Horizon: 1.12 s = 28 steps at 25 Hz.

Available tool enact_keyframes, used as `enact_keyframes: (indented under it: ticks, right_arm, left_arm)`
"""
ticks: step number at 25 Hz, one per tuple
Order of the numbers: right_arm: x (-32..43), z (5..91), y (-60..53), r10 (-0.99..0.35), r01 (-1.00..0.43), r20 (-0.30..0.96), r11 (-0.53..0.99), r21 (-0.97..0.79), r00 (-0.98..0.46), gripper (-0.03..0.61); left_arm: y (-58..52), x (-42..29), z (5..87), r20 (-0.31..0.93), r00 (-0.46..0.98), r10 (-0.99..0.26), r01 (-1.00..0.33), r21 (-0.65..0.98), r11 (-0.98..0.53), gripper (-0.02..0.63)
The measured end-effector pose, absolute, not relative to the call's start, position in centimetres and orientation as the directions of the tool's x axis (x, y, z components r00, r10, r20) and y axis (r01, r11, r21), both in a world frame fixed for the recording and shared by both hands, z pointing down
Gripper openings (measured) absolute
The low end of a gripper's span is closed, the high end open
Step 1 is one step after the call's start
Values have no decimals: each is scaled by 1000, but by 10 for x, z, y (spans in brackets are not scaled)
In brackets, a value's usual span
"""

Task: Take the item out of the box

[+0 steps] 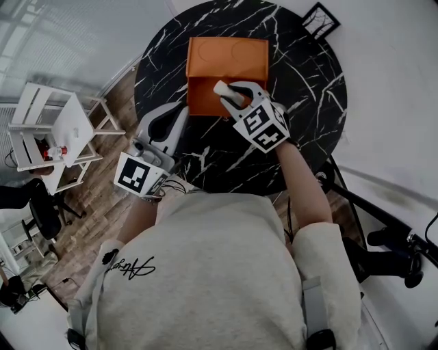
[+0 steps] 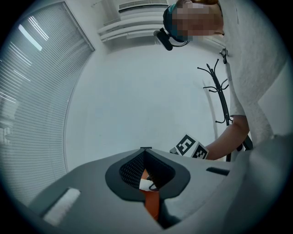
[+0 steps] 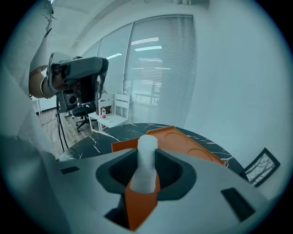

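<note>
An orange box [image 1: 228,60] lies open at the far side of the round black marble table [image 1: 308,89]; the right gripper view shows its flat lid [image 3: 185,142] with round dents. Just above the box's near half, my right gripper [image 1: 231,94] is shut on a white cylindrical item [image 1: 223,89], which stands up between the jaws [image 3: 147,155]. My left gripper [image 1: 182,111] hovers left of the box over the table edge, tilted upward at the wall. Its jaws meet at the tips [image 2: 145,149] with nothing held.
A white shelf unit [image 1: 51,126] and a black office chair [image 1: 34,202] stand on the wood floor to the left. A small framed picture [image 1: 320,20] sits at the table's far right edge. Black stand legs [image 1: 383,239] lie at the right. A coat stand [image 2: 220,91] is by the wall.
</note>
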State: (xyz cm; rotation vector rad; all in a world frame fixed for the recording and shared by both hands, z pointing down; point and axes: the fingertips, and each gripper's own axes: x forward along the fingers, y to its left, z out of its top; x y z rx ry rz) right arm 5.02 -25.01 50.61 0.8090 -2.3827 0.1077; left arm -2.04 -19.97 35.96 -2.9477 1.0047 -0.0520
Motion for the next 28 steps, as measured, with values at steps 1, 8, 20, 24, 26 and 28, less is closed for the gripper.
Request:
enact_keyframes:
  ticks: [1,8,20,24,26,28]
  right_arm:
    - [51,503,-250,-533,-582,571,805,115,-624,117]
    - [54,479,-250,-587,-625,508,772,116,-631,117]
    - [61,442,-248,-662,-683,393,723,109,-638,117]
    - [64,431,-245,-683,-701,350,707,96,-641,117]
    - [66,425,-245,-694,-709,331,699,97,-639,117]
    - [68,419,-244,-705,-717,312,690,95,-637,117]
  left_arm:
    - [-200,-20,360,23,792,-610,-609,-37,-793,3]
    - [-202,-16,357,20,799,-600,-599,-40,-799,3]
    - [-204,-10,355,12,805,-593,-592,-42,-805,3]
    - [-204,-9,354,14,805,-592,-592,-40,-805,3]
    - [-205,-9,354,13,804,-594,-594,-37,-804,3]
    - [-206,-9,354,13,804,-595,-594,-35,-804,3]
